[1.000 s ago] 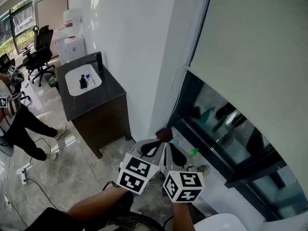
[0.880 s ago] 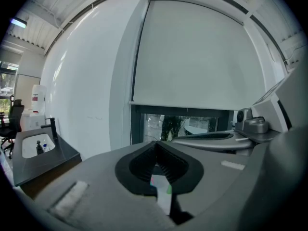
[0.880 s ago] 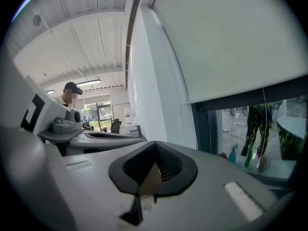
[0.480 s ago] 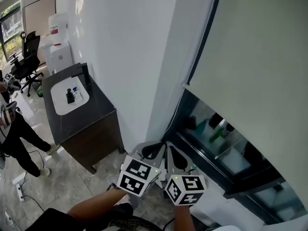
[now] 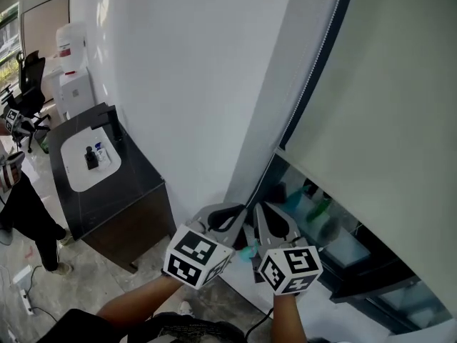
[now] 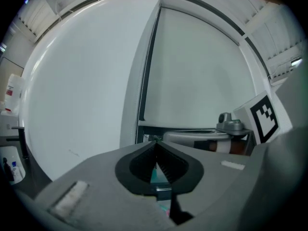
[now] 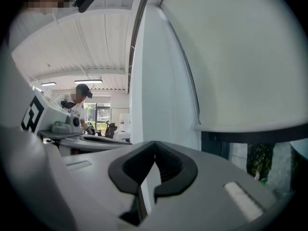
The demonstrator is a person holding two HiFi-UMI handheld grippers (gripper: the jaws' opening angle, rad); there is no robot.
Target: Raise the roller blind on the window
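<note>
I judge this to be the approach: nothing is gripped, and the roller blind hangs low over the window, with its bottom bar well down the glass. The left gripper and the right gripper ride side by side, nearly touching. Both have their jaws pressed together on nothing, as each gripper view shows plainly.

The thing I need is the bead chain, which runs down the blind's near edge against the dark frame. In the left gripper view the chain stands ahead of the closed tips, above them and a little to their left, clearly apart from them. In the right gripper view I take the thin line ahead of the tips, up and to their right, for the same chain, though it is too fine to be sure. The blind's bottom bar sits level with the tips, further right.

For the next move I would part one gripper's jaws and bring them round a strand of the chain. Then I would clamp and pull down. Which strand lifts the blind I cannot tell from here.
</note>
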